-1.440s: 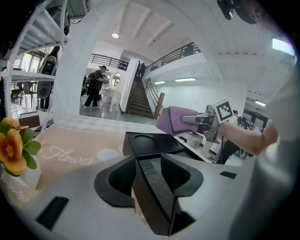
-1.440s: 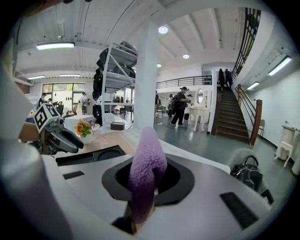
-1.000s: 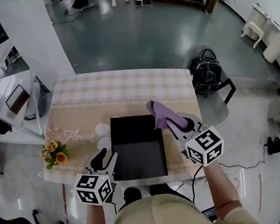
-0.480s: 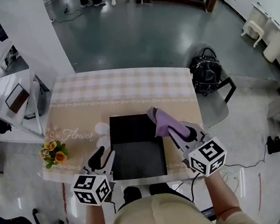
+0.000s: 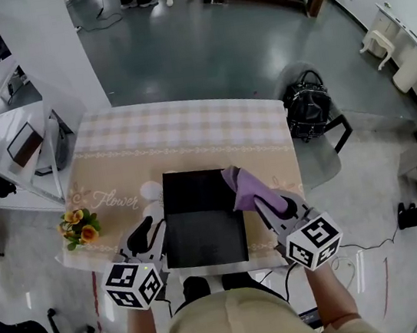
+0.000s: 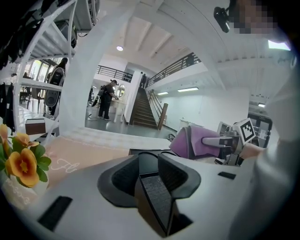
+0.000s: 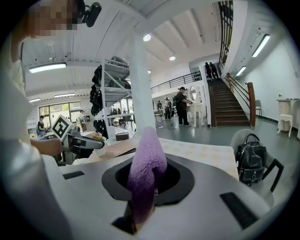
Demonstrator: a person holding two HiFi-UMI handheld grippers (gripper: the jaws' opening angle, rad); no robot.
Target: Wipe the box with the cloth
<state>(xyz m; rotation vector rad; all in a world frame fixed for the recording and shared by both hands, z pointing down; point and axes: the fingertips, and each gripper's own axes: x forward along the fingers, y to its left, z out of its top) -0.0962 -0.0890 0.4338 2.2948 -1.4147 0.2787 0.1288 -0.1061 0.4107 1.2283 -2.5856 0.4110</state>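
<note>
A flat black box (image 5: 203,217) lies on the table's near half. My right gripper (image 5: 266,200) is shut on a purple cloth (image 5: 242,186), which rests at the box's right edge. In the right gripper view the cloth (image 7: 146,164) stands up out of the right gripper (image 7: 140,197). My left gripper (image 5: 150,229) sits low beside the box's left edge. Its jaws have just been closing and still stand partly apart, and I see nothing clamped between them. In the left gripper view the box (image 6: 149,153) lies just beyond the left gripper (image 6: 150,171).
The table (image 5: 180,131) wears a beige checked cloth. Orange artificial flowers (image 5: 80,227) sit at its left edge, with small white objects (image 5: 151,191) near the box's far left corner. A black bag (image 5: 307,112) rests on a chair to the right, and white shelving (image 5: 19,143) stands to the left.
My right gripper has drawn the cloth back toward me along the box's right side. The left gripper's jaws have narrowed and it has edged slightly left.
</note>
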